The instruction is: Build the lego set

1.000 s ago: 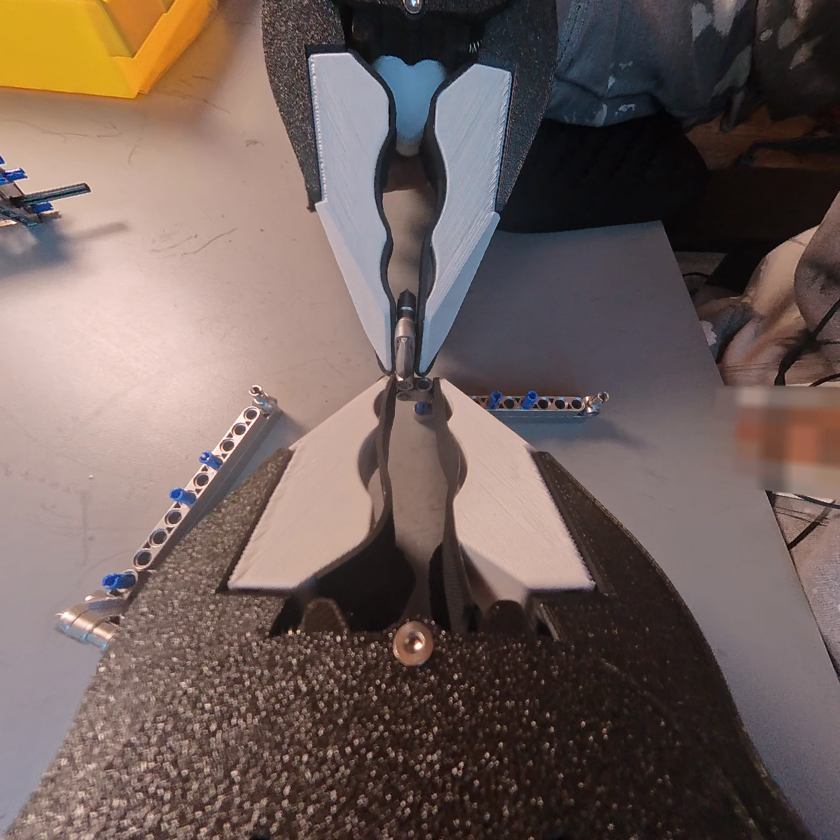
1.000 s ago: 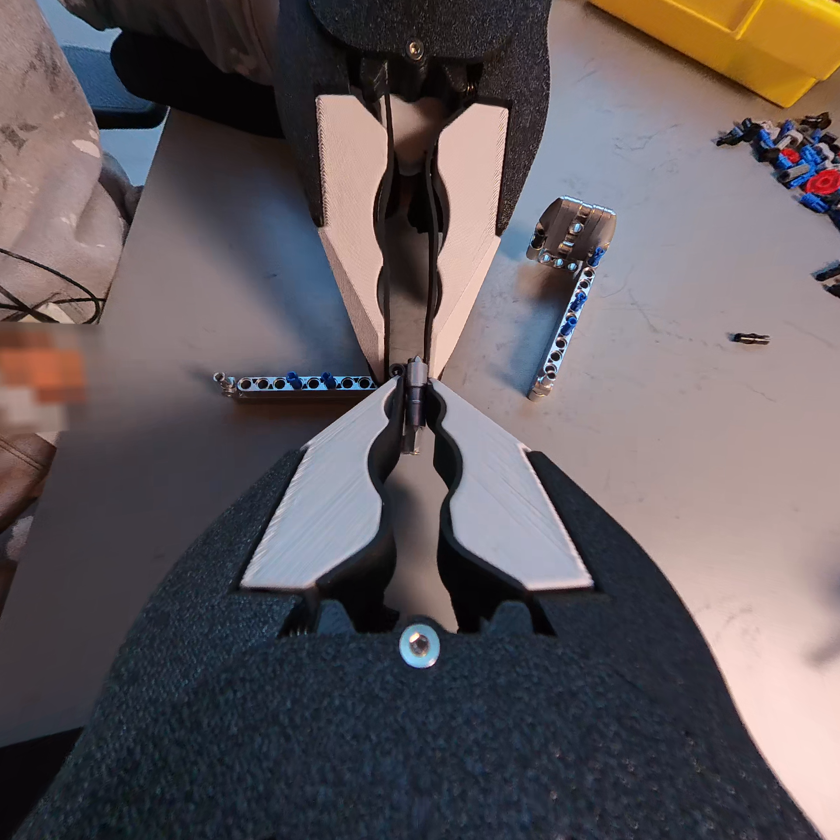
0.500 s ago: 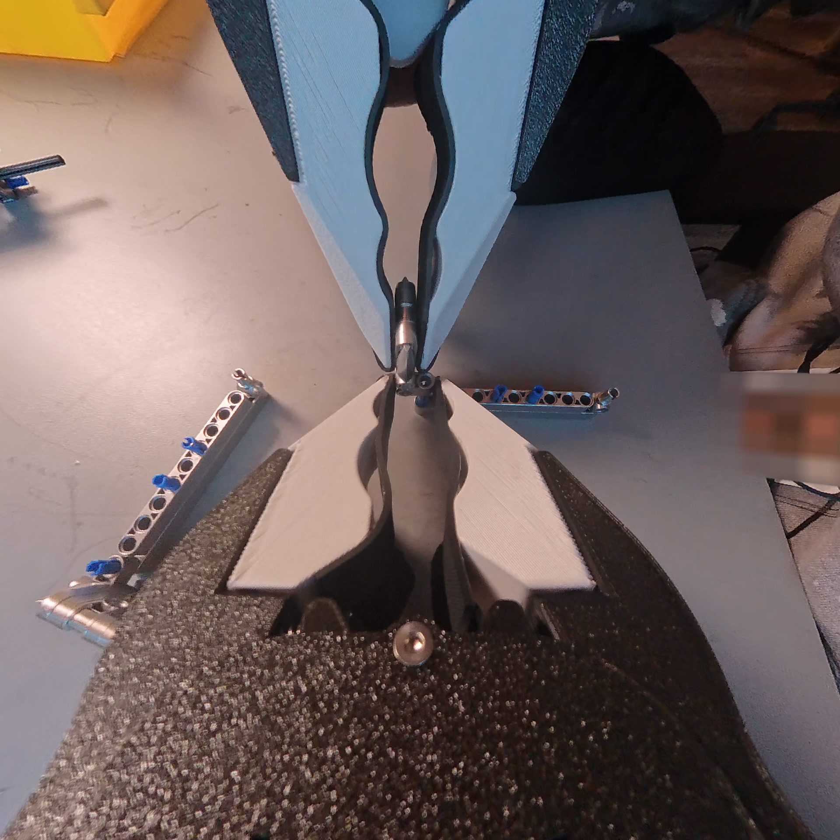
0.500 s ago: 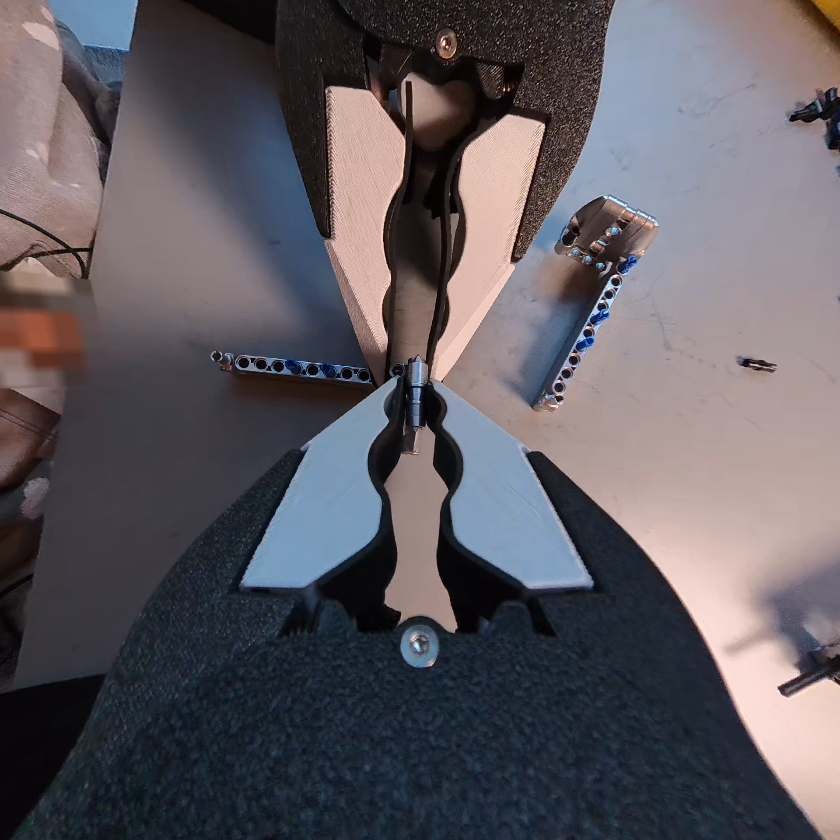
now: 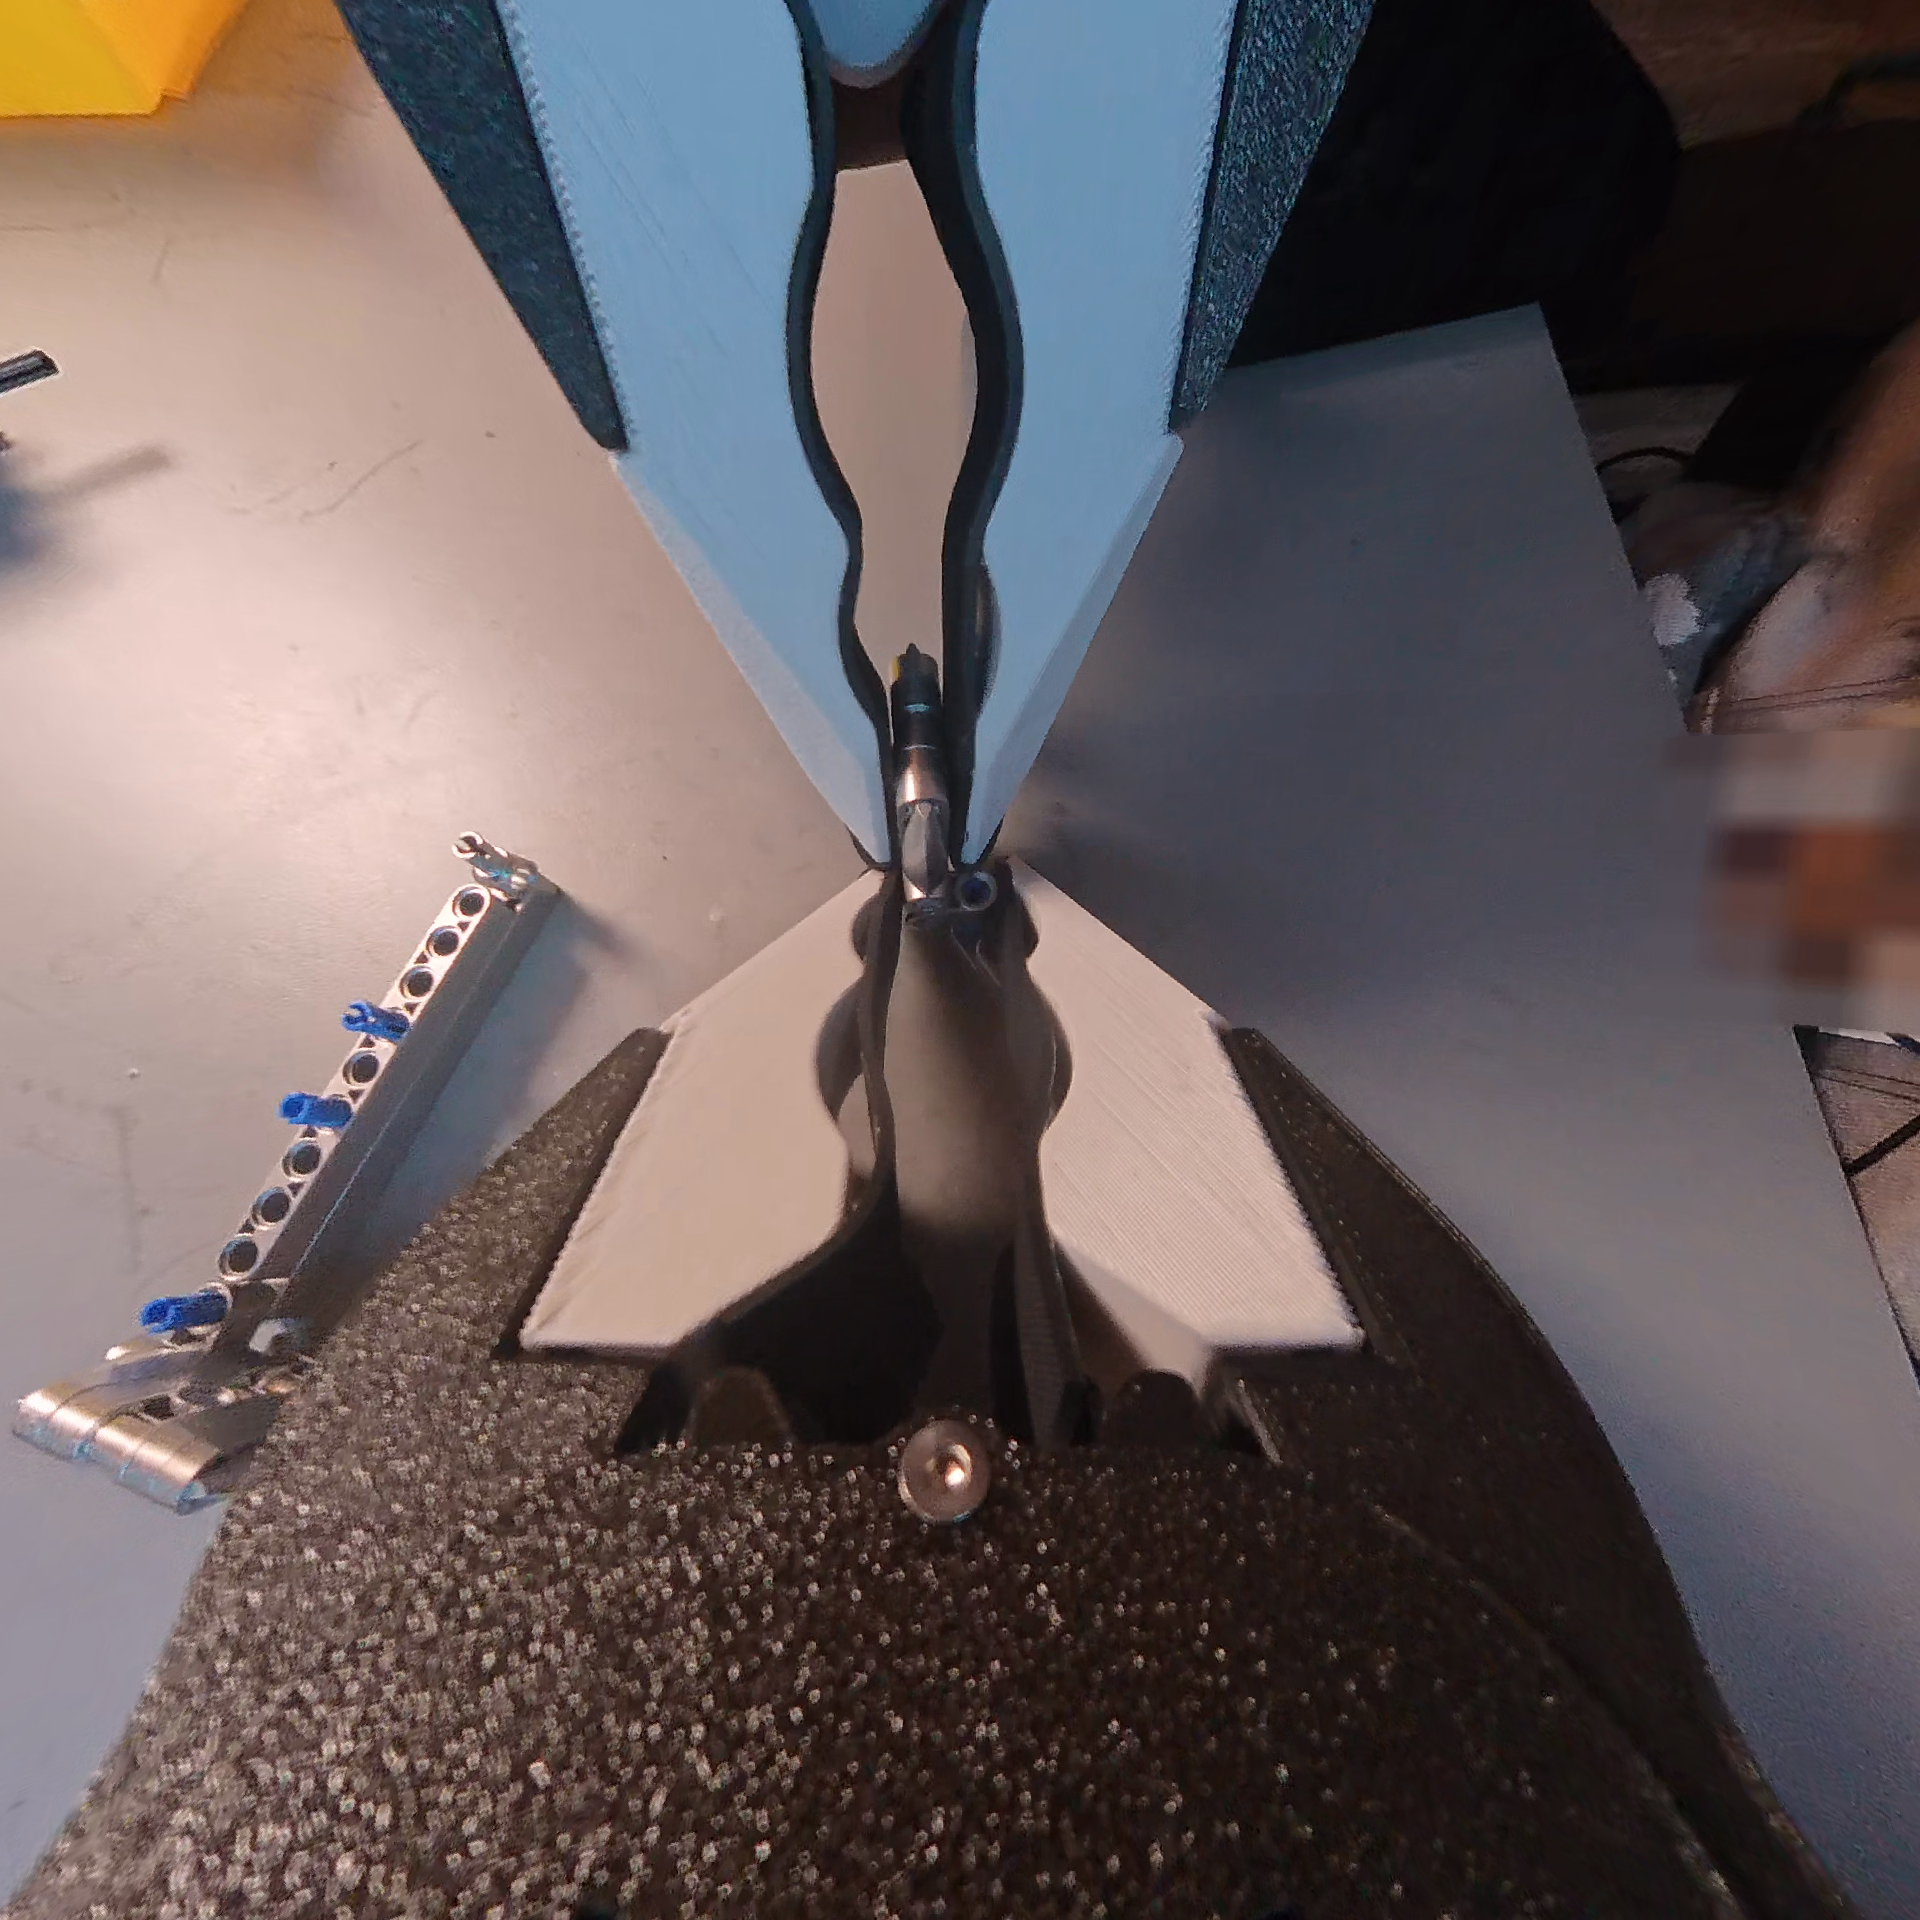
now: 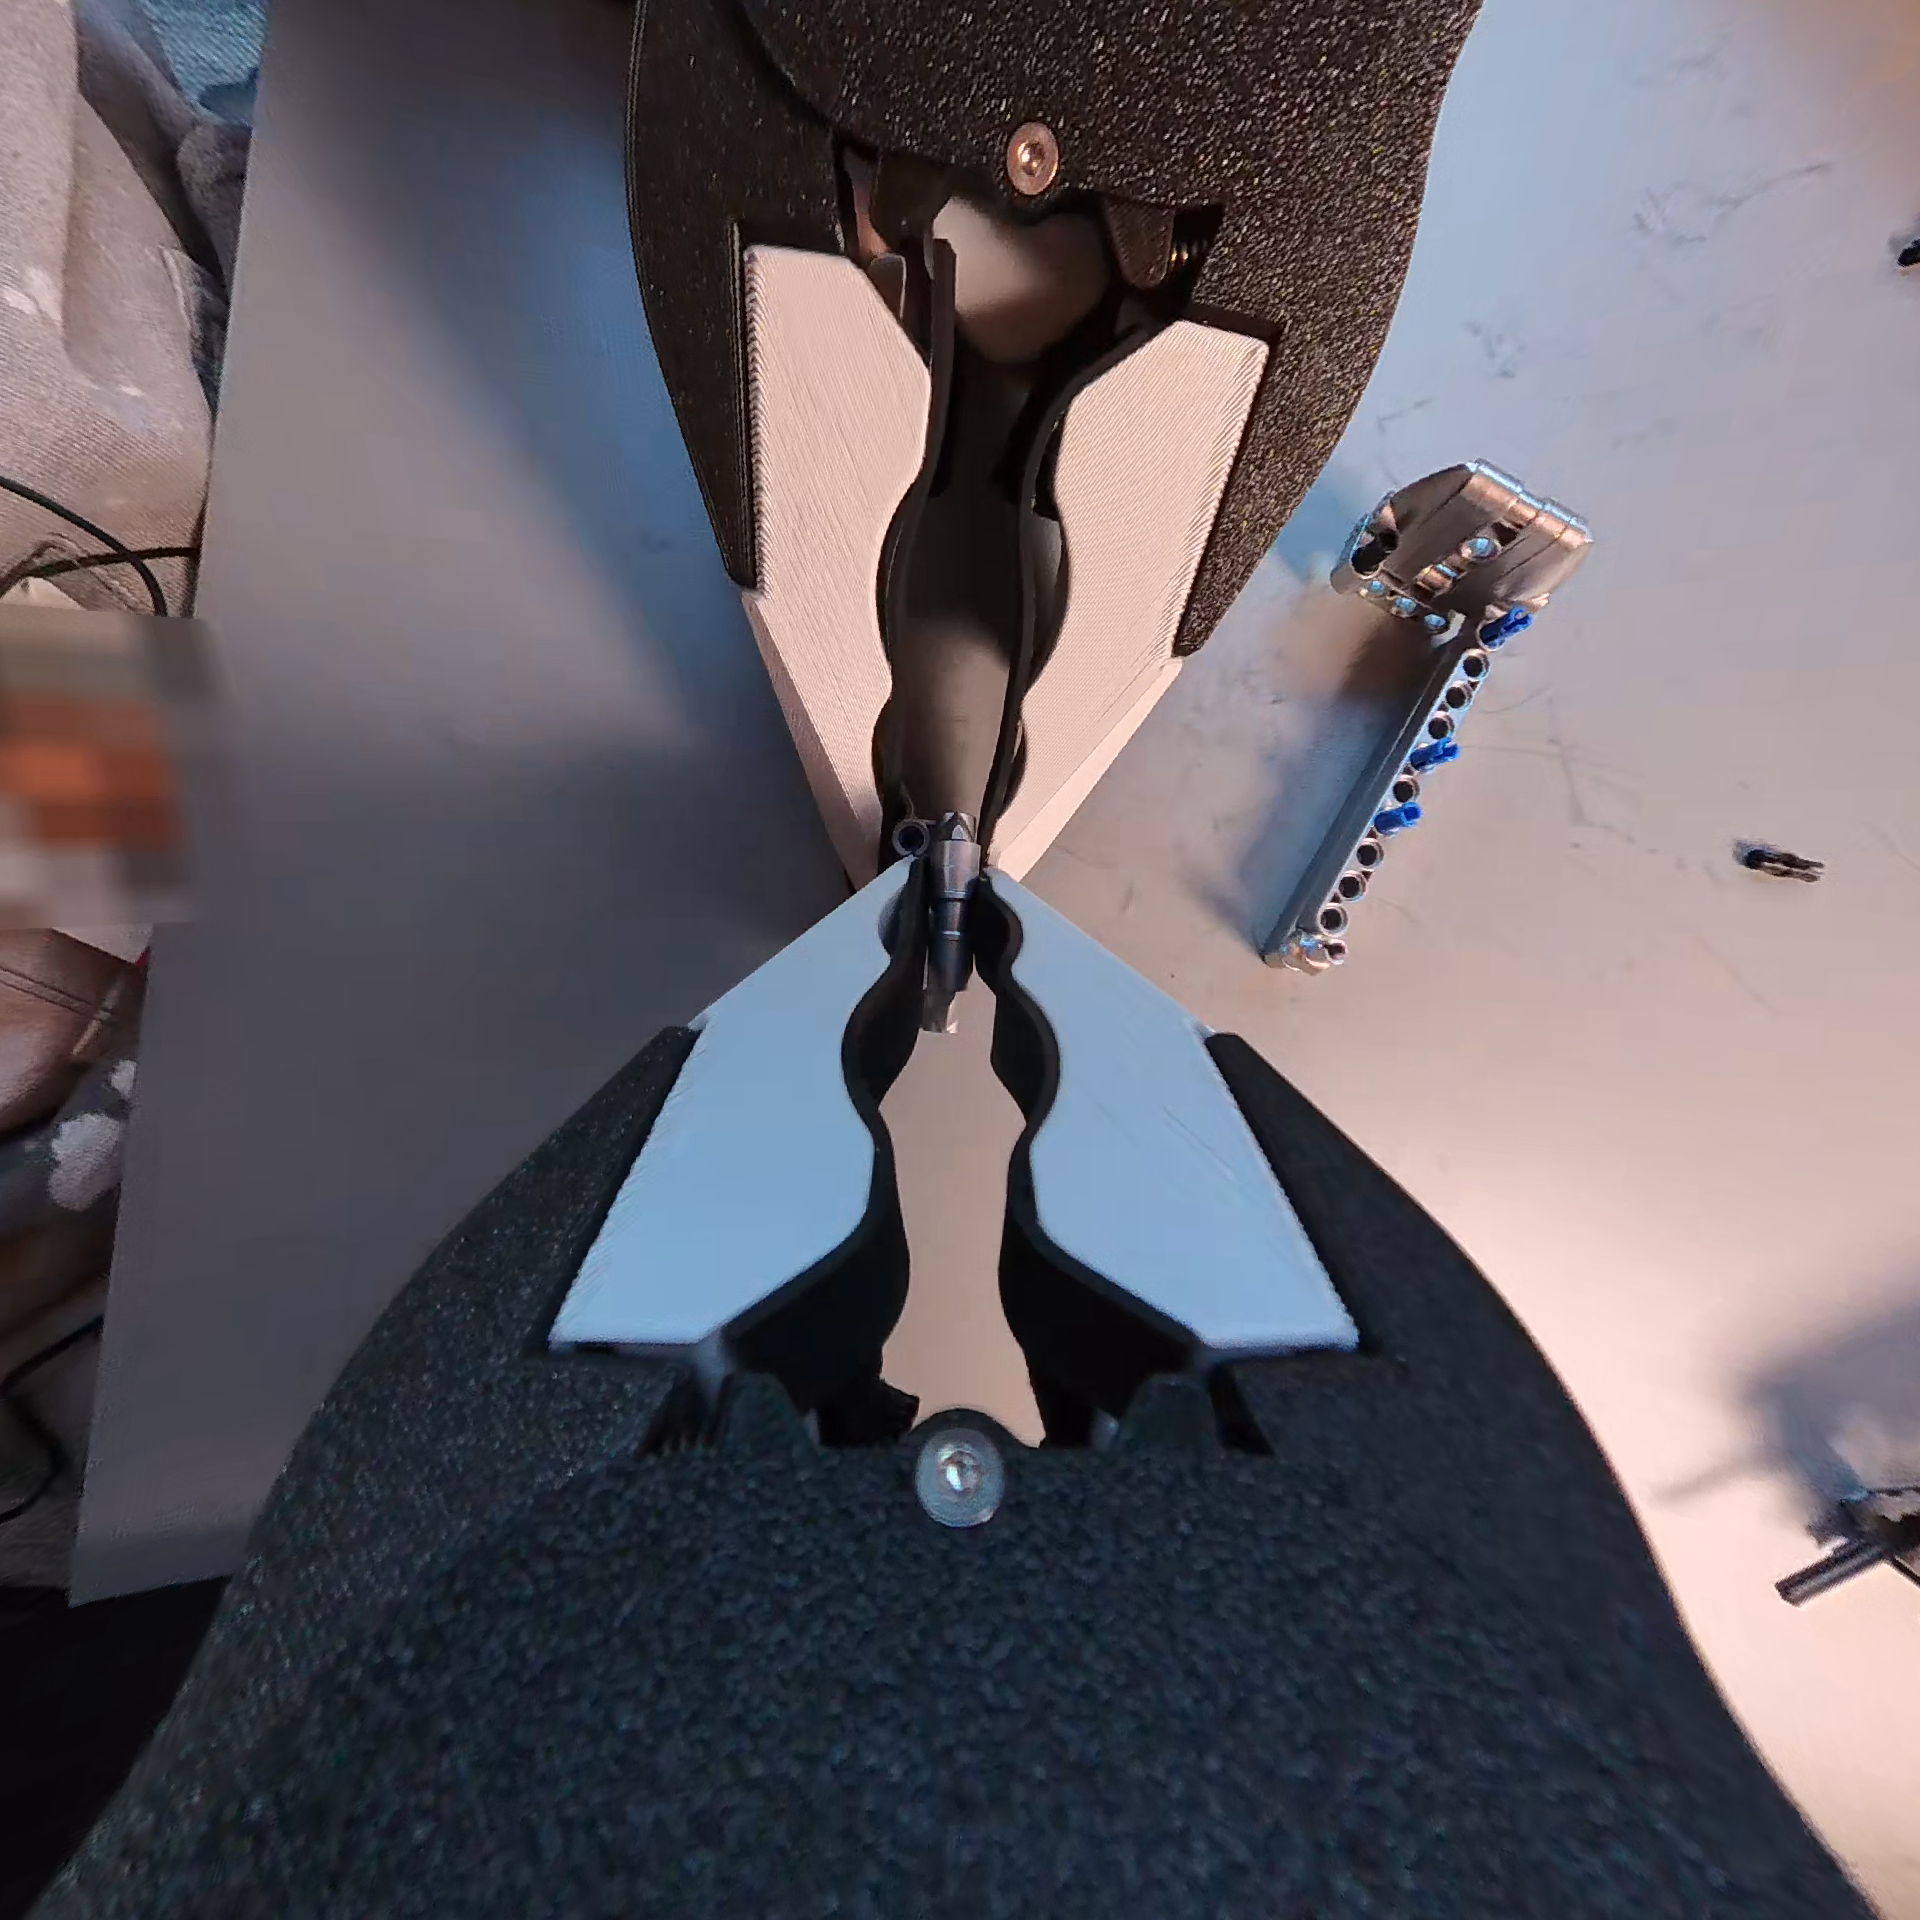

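While the left tongs [image 5: 935, 883] in the left wrist view clench the end of a small grey perforated plastic beam piece [image 5: 961, 899], the right tongs [image 5: 920, 831] meet them tip to tip from the far side, gripping a short grey-and-black plastic pin connector [image 5: 916, 758]. A long grey perforated plastic beam with blue pegs [image 5: 343, 1122] lies on the grey counter [image 5: 1403, 727] to the left, well apart.

Seen from the right wrist view, the right tongs [image 6: 948, 914] are clamped on the pin connector [image 6: 951, 914], whose far end touches the beam piece [image 6: 914, 836] in the left tongs [image 6: 940, 831]. With so little of either part pinched, a slightly skewed push could twist the pin or make it slip onto the counter [image 6: 1558, 1143].
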`<state>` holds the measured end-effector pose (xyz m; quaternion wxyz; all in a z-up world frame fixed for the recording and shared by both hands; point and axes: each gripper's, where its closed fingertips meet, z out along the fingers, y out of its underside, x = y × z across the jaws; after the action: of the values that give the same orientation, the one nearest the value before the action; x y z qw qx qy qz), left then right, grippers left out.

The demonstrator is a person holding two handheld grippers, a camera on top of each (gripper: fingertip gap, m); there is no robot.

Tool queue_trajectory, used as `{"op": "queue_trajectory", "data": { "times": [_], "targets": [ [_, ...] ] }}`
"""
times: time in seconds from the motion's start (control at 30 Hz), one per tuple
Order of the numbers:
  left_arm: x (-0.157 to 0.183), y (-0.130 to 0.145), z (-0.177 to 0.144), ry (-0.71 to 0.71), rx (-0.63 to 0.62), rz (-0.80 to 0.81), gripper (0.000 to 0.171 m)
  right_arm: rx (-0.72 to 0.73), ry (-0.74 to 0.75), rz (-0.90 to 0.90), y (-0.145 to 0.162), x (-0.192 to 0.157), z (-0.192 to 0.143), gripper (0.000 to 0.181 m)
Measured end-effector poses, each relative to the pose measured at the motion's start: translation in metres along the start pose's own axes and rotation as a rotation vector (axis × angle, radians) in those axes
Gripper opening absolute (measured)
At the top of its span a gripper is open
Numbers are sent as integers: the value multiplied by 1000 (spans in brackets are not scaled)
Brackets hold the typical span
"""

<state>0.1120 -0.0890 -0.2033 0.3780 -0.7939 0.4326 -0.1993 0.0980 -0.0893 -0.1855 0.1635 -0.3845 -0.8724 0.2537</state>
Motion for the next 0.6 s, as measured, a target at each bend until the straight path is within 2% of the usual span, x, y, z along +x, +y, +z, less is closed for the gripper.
{"op": "queue_trajectory", "data": {
  "times": [0.13, 0.23, 0.3, 0.47, 0.6],
  "targets": [
    [-1, 2, -12, -3, -16, -6, 27, -25, 17, -21, 0, -1, 0, 5],
    [2, 4, -23, 29, -35, -55, 27, -40, 19, -22, 0, -1, 0, 5],
    [5, 9, -25, 52, -74, -88, 27, -54, 22, -29, 0, -1, 0, 5],
    [16, 15, -21, 125, -124, -191, 11, -93, 26, -29, -3, -3, 3, 5],
    [16, 18, -19, 128, -144, -240, 10, -114, 25, 6, -6, -4, 5, 5]
  ]
}}
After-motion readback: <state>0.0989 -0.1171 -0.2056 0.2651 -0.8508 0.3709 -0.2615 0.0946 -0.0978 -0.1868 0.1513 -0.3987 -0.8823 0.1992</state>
